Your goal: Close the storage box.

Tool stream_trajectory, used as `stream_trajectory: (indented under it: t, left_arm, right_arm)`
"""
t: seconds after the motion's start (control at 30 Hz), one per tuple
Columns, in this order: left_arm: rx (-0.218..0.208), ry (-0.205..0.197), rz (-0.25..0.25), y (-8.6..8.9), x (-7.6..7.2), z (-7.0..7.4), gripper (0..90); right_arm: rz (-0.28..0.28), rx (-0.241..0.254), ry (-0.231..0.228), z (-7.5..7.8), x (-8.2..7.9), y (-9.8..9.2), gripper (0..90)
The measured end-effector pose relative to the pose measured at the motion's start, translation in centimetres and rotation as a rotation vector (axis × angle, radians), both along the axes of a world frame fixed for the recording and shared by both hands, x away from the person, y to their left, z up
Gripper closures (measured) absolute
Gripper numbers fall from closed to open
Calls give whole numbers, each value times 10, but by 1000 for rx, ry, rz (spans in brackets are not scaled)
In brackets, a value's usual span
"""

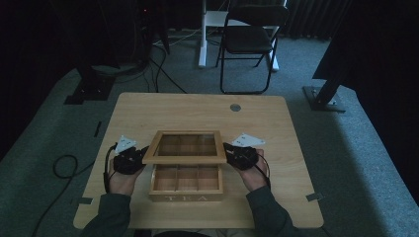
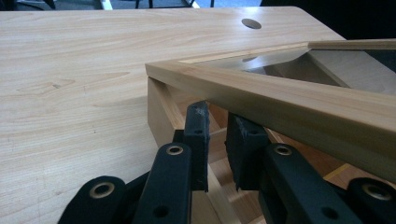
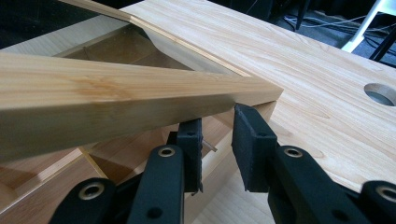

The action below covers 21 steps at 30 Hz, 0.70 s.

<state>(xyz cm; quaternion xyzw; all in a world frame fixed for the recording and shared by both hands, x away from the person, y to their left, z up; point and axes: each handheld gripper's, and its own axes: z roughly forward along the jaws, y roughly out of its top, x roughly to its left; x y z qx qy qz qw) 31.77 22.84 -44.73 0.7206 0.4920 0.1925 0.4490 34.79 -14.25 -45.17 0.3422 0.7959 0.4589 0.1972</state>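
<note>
A pale wooden counter (image 1: 276, 143) stands on a grey carpeted floor (image 1: 356, 148), with a black folding chair (image 1: 249, 42) behind its far edge and a round hole (image 1: 235, 107) near the middle of that edge. On the near half of the counter, about centred, sits a wooden tea box (image 1: 186, 183) with the letters TEA on its front wall and its inside split into small compartments. Its glass-paned lid (image 1: 186, 146) is raised, the front edge lifted clear of the box walls while the back edge stays down along the rear of the box. The person's forearms in dark green sleeves (image 1: 114, 212) come in from the bottom of the high view, one to each side of the box. The left claw (image 1: 143, 154) sits at the left end of the lid's front rail; in the left gripper view the left claw (image 2: 217, 140) has its jaws pressed nearly together, pinching nothing, their tips tucked under the wooden rail. The right claw (image 1: 226, 151) sits at the right end of the same rail; in the right gripper view the right claw (image 3: 217, 135) is likewise drawn close with nothing between its pads, its tips just beneath the lid's corner. A grey three-cornered plate (image 1: 124, 143) tops the left claw.
</note>
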Motion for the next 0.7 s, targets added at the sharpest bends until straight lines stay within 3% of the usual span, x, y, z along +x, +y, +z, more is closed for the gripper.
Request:
stream_trajectory:
  t: [0.7]
  left_arm:
    - [-4, -5, -12, -2, -7, -4, 786]
  right_arm:
    - [8, 9, 5, -2, -9, -1, 720]
